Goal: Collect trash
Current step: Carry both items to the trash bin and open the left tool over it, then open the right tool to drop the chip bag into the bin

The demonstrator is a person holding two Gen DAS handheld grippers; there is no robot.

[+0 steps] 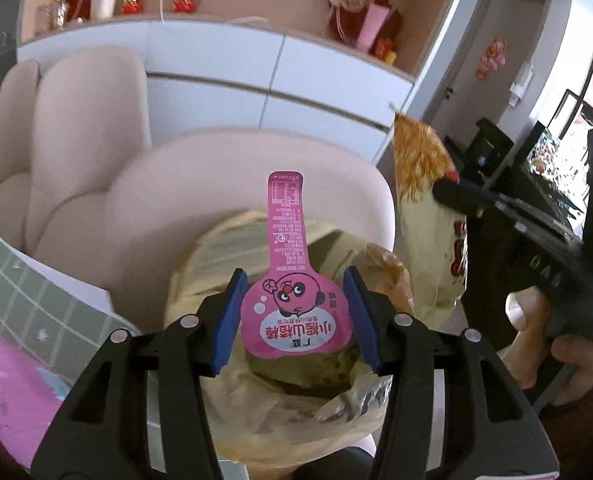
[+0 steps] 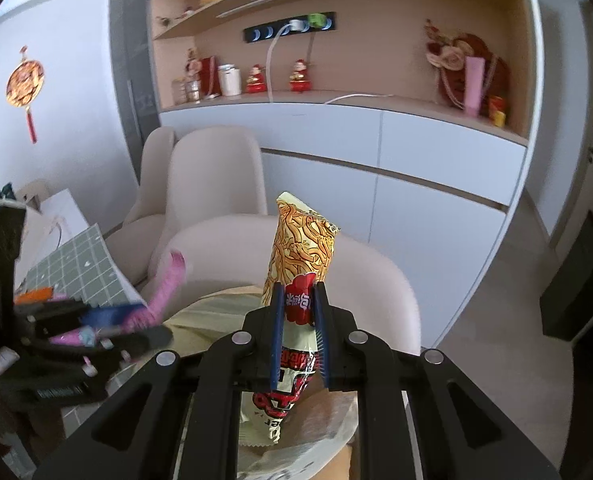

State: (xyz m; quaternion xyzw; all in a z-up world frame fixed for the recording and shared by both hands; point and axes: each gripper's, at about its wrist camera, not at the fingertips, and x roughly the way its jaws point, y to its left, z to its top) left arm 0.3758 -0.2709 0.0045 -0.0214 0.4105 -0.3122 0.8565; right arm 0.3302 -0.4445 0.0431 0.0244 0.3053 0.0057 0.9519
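A pink lollipop-shaped wrapper (image 1: 292,312) with a cartoon face stands upright between the blue pads of my left gripper (image 1: 294,276), which is shut on its wide lower part. Right under it lies the open mouth of a bin lined with a yellowish bag (image 1: 280,396). My right gripper (image 2: 299,292) is shut on a yellow and red noodle snack packet (image 2: 300,248), held upright over the same bag (image 2: 216,312). In the left wrist view the packet (image 1: 420,176) hangs to the right of the bin. The right wrist view has the left gripper (image 2: 136,324) and pink wrapper (image 2: 168,284) blurred at left.
Cream padded chairs (image 1: 76,152) stand behind the bin, in front of a white cabinet (image 2: 416,168) with ornaments on its shelf. A green grid mat (image 1: 28,284) covers a table at left, with a pink item (image 1: 12,392) on it. A person's hand (image 1: 556,356) holds the right gripper.
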